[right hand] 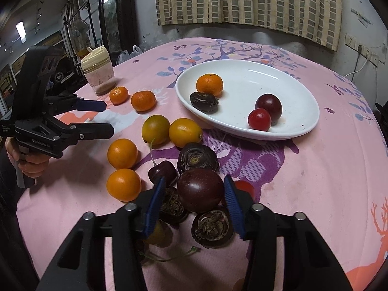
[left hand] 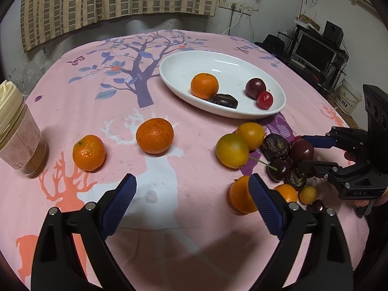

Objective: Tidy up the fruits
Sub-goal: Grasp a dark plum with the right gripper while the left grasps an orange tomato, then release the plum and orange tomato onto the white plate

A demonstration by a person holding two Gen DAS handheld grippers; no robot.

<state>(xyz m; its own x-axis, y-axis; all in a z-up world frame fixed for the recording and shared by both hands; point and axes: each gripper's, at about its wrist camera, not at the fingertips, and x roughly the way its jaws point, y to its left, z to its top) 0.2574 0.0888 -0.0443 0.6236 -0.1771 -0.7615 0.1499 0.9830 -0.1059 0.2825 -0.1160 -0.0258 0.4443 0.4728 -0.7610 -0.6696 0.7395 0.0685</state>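
Pink tablecloth (right hand: 315, 169) is covering the table, with a white dish (right hand: 291, 82) sitting at twelve o'clock. Right gripper (right hand: 194, 189) is straddling a dark plum (right hand: 200, 189) in the fruit cluster, blue pads flanking it, contact unclear. Left gripper (left hand: 191, 186) is hovering at nine o'clock, fingers wide apart, holding nothing.
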